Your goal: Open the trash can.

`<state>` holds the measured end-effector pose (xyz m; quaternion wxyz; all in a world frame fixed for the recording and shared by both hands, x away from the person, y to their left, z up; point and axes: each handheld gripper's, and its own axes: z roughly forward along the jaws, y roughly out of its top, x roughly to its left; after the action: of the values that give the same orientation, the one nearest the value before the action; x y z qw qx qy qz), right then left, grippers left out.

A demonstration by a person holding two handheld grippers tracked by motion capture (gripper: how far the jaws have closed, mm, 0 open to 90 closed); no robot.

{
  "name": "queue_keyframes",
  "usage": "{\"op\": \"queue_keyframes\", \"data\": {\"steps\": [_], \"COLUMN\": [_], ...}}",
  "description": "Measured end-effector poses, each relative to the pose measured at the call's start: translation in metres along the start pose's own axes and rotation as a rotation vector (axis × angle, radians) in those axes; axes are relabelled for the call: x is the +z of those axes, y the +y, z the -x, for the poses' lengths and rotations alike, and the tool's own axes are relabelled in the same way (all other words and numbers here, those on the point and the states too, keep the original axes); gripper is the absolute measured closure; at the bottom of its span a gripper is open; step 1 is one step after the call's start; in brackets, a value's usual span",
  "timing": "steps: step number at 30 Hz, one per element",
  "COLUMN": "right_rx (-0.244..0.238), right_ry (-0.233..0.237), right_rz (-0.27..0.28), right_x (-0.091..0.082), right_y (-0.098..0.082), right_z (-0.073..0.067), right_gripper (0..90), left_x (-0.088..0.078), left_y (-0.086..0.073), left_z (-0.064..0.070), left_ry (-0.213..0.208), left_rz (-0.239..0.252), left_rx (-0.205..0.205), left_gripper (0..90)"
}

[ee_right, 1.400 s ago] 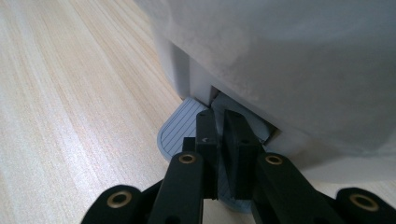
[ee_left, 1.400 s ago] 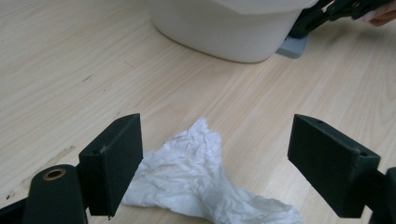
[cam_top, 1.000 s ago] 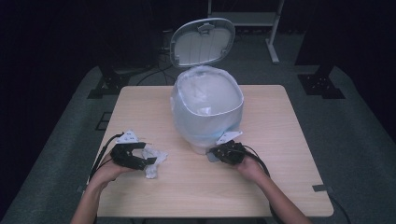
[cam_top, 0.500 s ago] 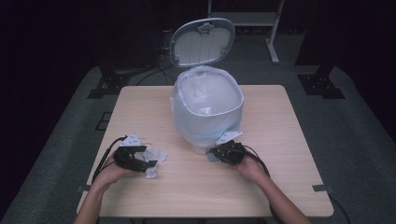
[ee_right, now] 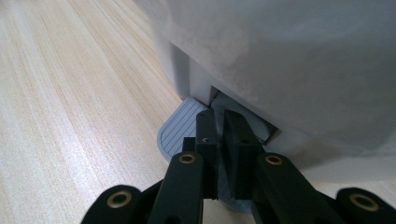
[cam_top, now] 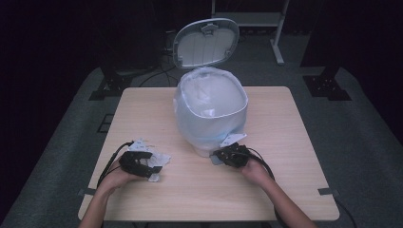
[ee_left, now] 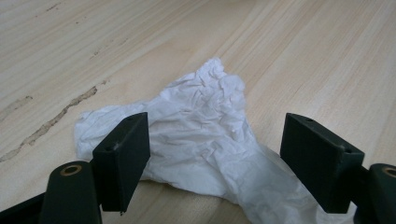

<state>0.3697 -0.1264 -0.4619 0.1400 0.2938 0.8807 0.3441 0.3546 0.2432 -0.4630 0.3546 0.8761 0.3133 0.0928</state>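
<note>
Tissue is what we are after: a crumpled white piece lying flat on the table, at about eight o'clock from the bin. Our left gripper has its jaws well apart on either side of the paper; they have just been closing in, yet the pads do not press on it, so we judge the grasp only begun. Our right gripper, jaws pressed together with nothing between, rests on the grey pedal at the bin's six o'clock foot, and the lid stands open. Lifting the tissue and dropping it into the bag-lined bin remain.
</note>
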Motion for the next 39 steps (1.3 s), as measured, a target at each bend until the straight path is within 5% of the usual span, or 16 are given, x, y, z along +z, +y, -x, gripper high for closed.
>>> {"op": "queue_keyframes", "data": {"steps": [8,16,25,34,39], "right_rx": [-0.001,0.0,0.001,0.001,-0.001], "right_ry": [0.001,0.0,-0.001,-0.001,0.0], "right_rz": [0.0,0.0,0.0,0.0,0.0], "right_x": [0.0,0.0,0.0,0.0,0.0], "right_y": [0.0,0.0,0.0,0.0,0.0], "right_z": [0.0,0.0,0.0,0.0,0.0], "right_gripper": [84.2,84.2,84.2,84.2,84.2], "left_x": [0.004,0.004,-0.001,-0.003,-0.004], "left_y": [-0.004,-0.007,-0.013,-0.014,-0.017], "left_z": [-0.001,0.003,0.005,0.002,0.0], "left_ry": [0.006,0.065,0.064,0.034,0.007], "left_rz": [-0.01,0.001,0.034,0.037,0.051], "left_rx": [0.006,0.041,0.041,-0.036,-0.056], "left_gripper": [26.8,36.2,57.3,79.7,83.8]}}
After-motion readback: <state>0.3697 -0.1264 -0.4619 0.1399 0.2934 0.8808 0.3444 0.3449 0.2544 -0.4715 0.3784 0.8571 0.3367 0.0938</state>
